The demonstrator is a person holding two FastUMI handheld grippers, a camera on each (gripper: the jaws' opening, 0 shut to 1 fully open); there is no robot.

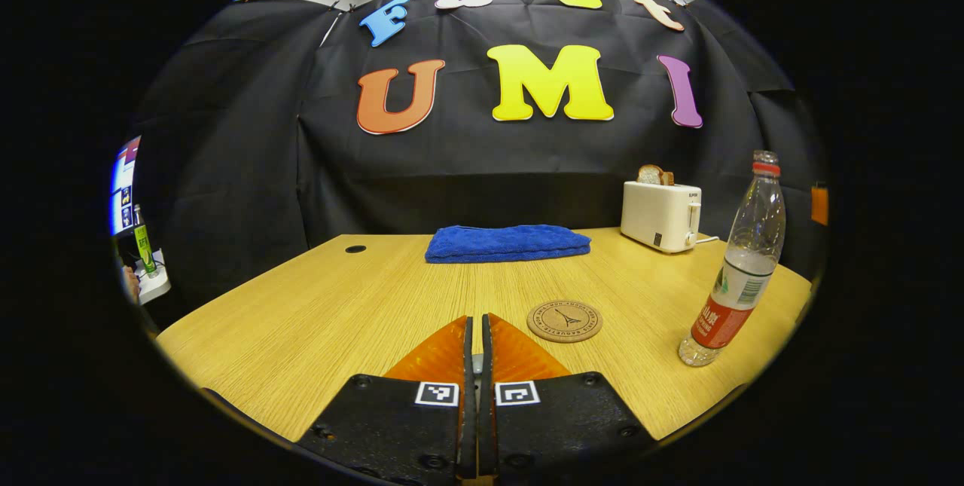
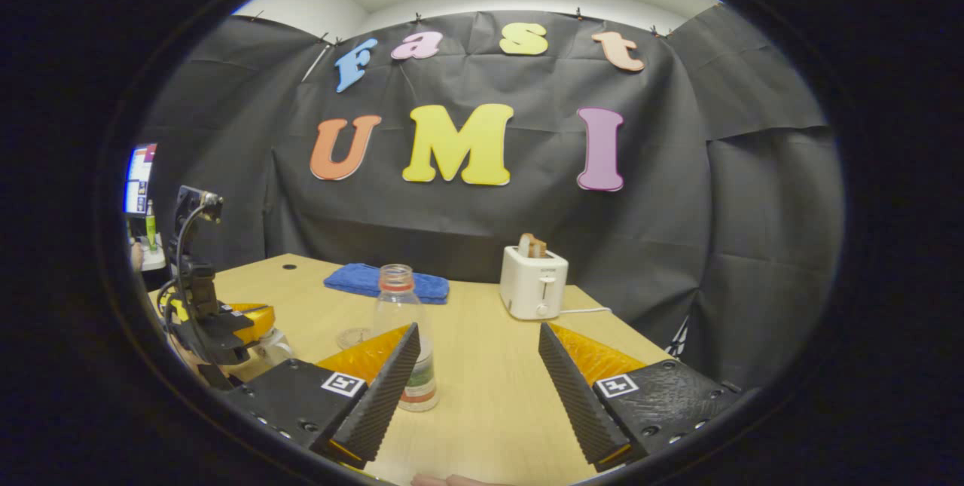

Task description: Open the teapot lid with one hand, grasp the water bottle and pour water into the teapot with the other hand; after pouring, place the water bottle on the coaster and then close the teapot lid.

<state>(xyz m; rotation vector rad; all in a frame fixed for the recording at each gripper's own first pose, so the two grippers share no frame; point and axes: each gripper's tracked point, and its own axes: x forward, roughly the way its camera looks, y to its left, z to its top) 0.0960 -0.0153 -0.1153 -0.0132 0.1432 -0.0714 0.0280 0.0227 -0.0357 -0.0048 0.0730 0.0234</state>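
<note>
Water bottle (image 1: 738,267) stands upright on the pale wooden surface (image 1: 316,320), off to the right in the left gripper view, clear plastic with a red label low on its body and only a shallow pool of water at the bottom. Its cap looks to be off, with just the red ring at the neck, though the fisheye edge makes that hard to be sure of. Near it, closer to the middle of the surface, lies the round cork coaster (image 1: 564,321), flat and bare, well apart from the bottle.

At the back edge a folded blue towel (image 1: 507,243) lies flat, and to its right sits a white toaster (image 1: 661,215) with a slice of bread (image 1: 652,174) poking out of the slot.

The left claw (image 1: 474,335) hangs low over the near part of the surface with its two fingers pressed together; nothing shows between them. Its tips point toward the coaster's left side without touching it.

In the right gripper view, the right claw (image 2: 479,365) is spread wide, its fingers well apart and gripping nothing. The water bottle stands just behind the left finger, partly hidden by it, and I cannot tell whether the finger touches it. The toaster sits farther back between the two fingers. Off to the left, the other gripper (image 2: 226,324) shows at the surface's edge, with something pale tucked below it that is too hidden to name.
</note>
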